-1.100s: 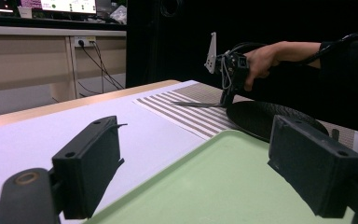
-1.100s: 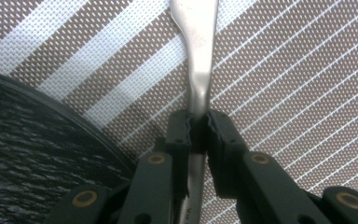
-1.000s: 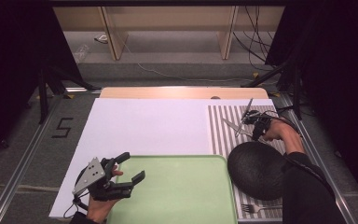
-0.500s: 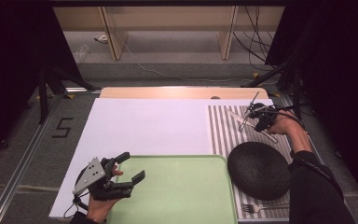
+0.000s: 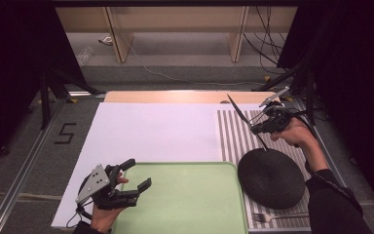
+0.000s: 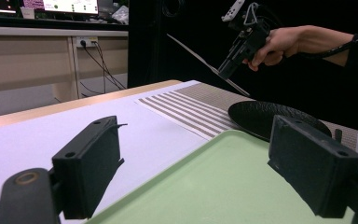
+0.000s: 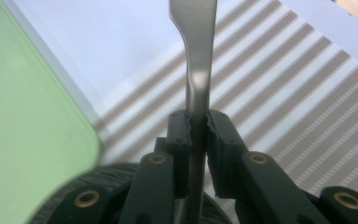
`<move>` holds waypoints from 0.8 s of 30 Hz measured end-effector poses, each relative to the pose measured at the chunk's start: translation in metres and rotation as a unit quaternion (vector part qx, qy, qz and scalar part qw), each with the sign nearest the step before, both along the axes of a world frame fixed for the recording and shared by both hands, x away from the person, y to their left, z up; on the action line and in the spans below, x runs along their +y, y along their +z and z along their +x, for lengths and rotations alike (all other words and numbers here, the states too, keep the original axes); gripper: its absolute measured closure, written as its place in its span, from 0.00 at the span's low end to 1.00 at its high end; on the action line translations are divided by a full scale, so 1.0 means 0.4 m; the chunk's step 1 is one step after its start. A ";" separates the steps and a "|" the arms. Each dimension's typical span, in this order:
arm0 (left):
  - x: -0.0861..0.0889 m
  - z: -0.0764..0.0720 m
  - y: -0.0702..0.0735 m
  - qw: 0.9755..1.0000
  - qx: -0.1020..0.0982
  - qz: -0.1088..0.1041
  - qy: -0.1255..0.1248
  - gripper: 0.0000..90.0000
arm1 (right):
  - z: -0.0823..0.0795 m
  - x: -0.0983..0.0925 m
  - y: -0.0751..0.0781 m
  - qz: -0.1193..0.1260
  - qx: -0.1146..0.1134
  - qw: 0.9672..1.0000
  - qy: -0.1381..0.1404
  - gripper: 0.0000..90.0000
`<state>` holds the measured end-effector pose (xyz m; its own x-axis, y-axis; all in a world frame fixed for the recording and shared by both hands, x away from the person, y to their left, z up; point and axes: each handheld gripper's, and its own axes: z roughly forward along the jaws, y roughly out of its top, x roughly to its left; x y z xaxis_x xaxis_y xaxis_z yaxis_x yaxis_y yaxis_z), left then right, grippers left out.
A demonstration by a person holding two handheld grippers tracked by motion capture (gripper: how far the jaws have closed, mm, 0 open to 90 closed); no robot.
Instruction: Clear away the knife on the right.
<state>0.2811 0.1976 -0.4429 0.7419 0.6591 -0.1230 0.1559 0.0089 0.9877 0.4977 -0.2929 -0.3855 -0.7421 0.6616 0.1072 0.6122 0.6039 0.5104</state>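
Since the earlier frames the right hand-held gripper (image 5: 262,127) has risen off the striped mat (image 5: 233,131) with the knife (image 5: 246,122), which now hangs in the air above the surface's right side, between the mat's far edge and the black plate (image 5: 271,178). Its jaws are clamped together on the knife's handle; the right gripper view shows the pads (image 7: 179,135) pressing the metal from both sides. The knife's lower end is hard to make out against the dark plate, and in the right gripper view its far end is cut off at the top.

Near the surface's front-left corner, the left hand-held gripper (image 5: 135,176) has kept its place over the green tray (image 5: 190,204), jaws apart with nothing between them. A fork (image 5: 272,217) lies on the mat at the front edge, just beside the plate, its handle partly hidden by the person's sleeve (image 5: 333,204). The white sheet (image 5: 151,131) offers open room between tray and far edge.
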 end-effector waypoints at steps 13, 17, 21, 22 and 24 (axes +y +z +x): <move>0.001 0.000 0.000 1.000 -0.001 0.001 0.002 0.18 | -0.059 0.031 -0.007 0.121 0.010 0.993 0.007 0.89; 0.002 0.000 0.000 1.000 -0.002 0.001 0.003 0.18 | -0.089 0.046 -0.013 0.165 0.017 0.986 0.023 0.89; 0.003 0.000 0.001 1.000 -0.004 0.004 0.005 0.18 | -0.124 0.062 -0.018 0.210 0.029 0.976 0.041 0.89; 0.003 0.000 0.001 1.000 -0.004 0.003 0.006 0.18 | -0.133 0.067 -0.019 0.219 0.031 0.974 0.047 0.89; 0.003 0.000 0.001 1.000 -0.004 0.005 0.006 0.18 | -0.148 0.078 -0.014 0.225 0.033 0.972 0.054 0.89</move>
